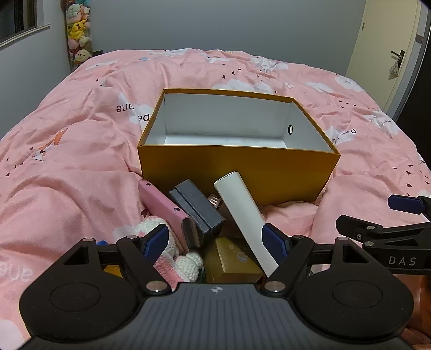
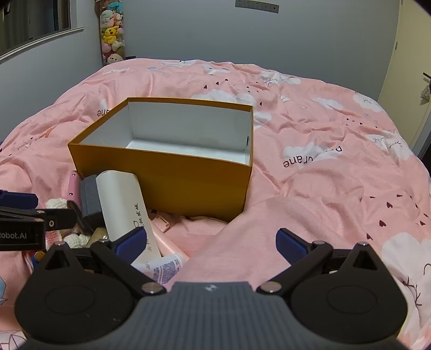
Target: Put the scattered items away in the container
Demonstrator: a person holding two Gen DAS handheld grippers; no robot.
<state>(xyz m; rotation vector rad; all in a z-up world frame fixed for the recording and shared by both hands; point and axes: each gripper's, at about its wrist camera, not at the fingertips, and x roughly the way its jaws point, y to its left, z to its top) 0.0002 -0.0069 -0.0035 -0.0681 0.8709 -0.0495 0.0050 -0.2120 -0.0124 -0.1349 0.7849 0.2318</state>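
Open orange box (image 1: 237, 172) unobstructed from above; clutter led by white tube (image 1: 243, 212) crowds its six-o'clock wall.

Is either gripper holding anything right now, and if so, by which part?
Nothing is held. Left gripper and right gripper both stand open above the pile beside the white tube.

A pink duvet (image 1: 80, 161) with white clouds covers the bed. Plush toys (image 1: 78, 32) are stacked in the far corner (beside a window (image 1: 18, 24)), and a pale door (image 1: 388, 53) stands right.
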